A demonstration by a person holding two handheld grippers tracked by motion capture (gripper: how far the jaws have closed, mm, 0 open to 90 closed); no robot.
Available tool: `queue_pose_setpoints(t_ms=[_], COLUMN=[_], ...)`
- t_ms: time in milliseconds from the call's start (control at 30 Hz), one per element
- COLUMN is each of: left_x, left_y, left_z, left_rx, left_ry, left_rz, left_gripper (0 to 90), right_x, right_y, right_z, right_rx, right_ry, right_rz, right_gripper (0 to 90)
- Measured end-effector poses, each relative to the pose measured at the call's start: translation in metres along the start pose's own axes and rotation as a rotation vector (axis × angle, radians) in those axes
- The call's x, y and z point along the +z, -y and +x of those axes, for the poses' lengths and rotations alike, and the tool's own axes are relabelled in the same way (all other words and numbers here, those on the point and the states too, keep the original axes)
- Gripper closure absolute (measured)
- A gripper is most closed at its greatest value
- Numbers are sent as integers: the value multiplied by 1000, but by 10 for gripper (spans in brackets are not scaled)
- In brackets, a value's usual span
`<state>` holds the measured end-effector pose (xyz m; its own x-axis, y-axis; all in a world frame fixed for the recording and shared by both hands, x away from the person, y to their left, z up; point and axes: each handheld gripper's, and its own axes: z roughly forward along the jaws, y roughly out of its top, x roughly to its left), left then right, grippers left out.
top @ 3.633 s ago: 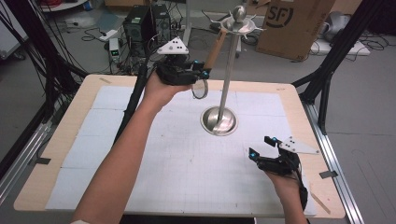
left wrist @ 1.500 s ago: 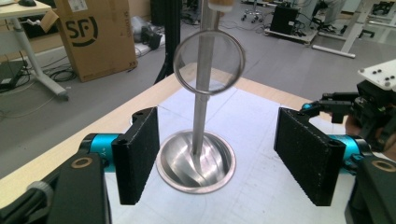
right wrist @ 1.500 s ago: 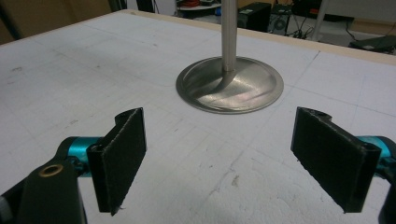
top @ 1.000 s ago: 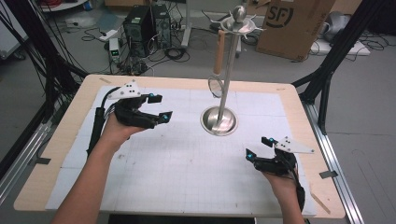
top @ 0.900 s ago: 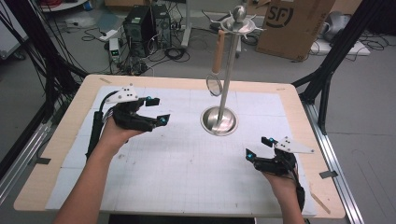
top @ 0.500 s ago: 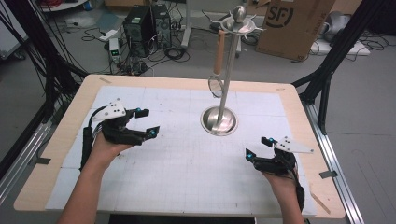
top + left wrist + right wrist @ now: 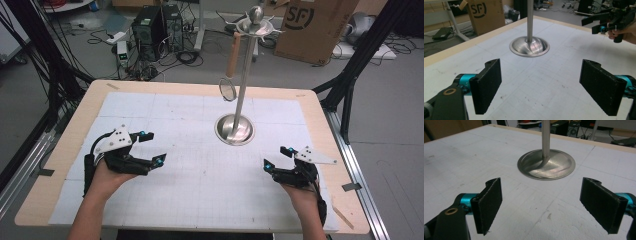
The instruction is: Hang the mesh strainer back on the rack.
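**Left gripper back at the near left of the table, utensil left hanging on the stand**

Since the earliest frame, the left gripper point(image 7: 148, 148) has come away from the stand point(image 7: 235, 129), where it held the utensil point(image 7: 230, 67) up by the pole, and has drawn back to the near left part of the table point(image 7: 65, 150). Its fingers point(image 7: 486, 85) have just been opening and now stand wide apart, with nothing between them but bare white mat. The right gripper point(image 7: 276, 157) sits at the near right of the table as before, its fingers point(image 7: 487, 203) also spread wide and holding nothing.

The utensil, with a wooden handle and a small round metal head, hangs from a hook of the crown at the top of the stand, on the left side of the pole, its head down and clear of the table. The stand rises from a round metal base set a little right of the table's middle, well apart from both grippers. In the left gripper view the base point(image 7: 529, 47) lies ahead beyond the open fingers, and the right gripper point(image 7: 599, 23) shows at the upper right. In the right gripper view the base point(image 7: 546, 165) lies ahead as well.

Beyond the far edge of the table a cardboard box point(image 7: 315, 25) stands on the floor.
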<state>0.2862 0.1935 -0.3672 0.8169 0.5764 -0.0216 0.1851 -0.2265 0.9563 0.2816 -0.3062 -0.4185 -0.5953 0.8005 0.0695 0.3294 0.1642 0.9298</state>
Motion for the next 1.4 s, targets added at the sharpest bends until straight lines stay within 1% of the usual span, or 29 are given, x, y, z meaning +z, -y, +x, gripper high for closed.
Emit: queue_pose_setpoints(t_ms=[100,133,233,300,367,433,467,533,600,633,800,900,967,1133,1400], left_x=[-2,-3,-3,-3,-2,-1,-1,-1,-3,-4,-11,-15,-16,-15,-16], left_y=[3,4,10,13,16,18,19,20,21,23,31,35,37,38,38], left_z=[-2,-3,-5,-5,-3,-1,-1,1,2,2,9,10,10,9,9], left_rx=[-6,-1,-14,-21,-30,-28,-26,-18,-18,-23,-43,-46,-54,-47,-57], left_ry=[-5,-8,-3,-10,-13,-20,-28,-29,-26,-33,-54,-54,-50,-53,-55], left_rz=[11,16,17,23,28,35,37,37,32,28,31,30,25,29,21], left_gripper=[178,178,169,167,163,158,156,149,145,144,143,143,143,143,143], right_x=[0,0,0,1,1,0,0,1,2,3,2,3,4,4,6], right_y=[0,0,0,0,0,-1,-1,0,0,0,0,0,0,1,0], right_z=[0,0,0,0,1,0,0,-1,-2,-2,-2,-1,-1,1,1], right_rx=[-2,-3,-4,-9,-9,-10,-13,-7,-7,0,1,1,-6,-8,-12], right_ry=[1,1,-1,-2,-2,2,1,2,-2,-5,-9,-9,-8,-3,-8], right_rz=[1,2,-1,-1,3,-7,-8,-2,5,7,-1,6,8,17,18], right_gripper=[173,173,173,174,174,174,173,174,173,173,173,172,172,172,172])
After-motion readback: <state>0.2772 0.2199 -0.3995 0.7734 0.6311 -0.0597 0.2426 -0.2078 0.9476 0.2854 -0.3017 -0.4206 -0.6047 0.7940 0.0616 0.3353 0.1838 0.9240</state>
